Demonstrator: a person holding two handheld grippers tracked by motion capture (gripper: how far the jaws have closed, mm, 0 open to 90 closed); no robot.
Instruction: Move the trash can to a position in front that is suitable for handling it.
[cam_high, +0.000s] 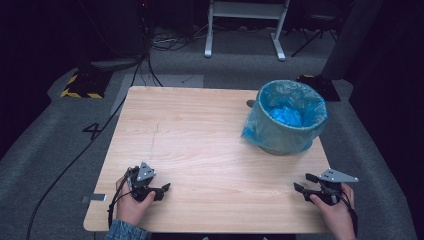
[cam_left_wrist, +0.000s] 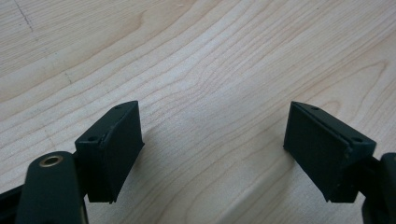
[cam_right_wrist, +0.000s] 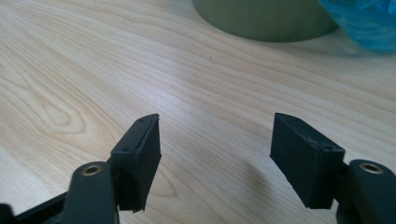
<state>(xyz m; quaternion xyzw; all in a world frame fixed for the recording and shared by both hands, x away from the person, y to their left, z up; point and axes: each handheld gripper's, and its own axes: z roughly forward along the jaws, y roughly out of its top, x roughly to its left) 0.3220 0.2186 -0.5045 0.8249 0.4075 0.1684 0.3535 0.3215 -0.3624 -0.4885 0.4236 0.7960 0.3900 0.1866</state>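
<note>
We are holding the left gripper (cam_high: 159, 191) low at the near left of the wooden counter (cam_high: 200, 140), jaws standing wide with bare wood between them. We are keeping the right gripper (cam_high: 305, 183) at the near right edge, jaws also wide and gripping nothing. The bin (cam_high: 286, 117) with the blue liner (cam_high: 300, 107) is sitting at the far right, well apart from both, nearer the right gripper.

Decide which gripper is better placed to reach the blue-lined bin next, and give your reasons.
Probably the right gripper. It rests open at the table's right front edge, on the same side as the bin, whose base appears ahead in its own view. The left gripper is farther away.
</note>
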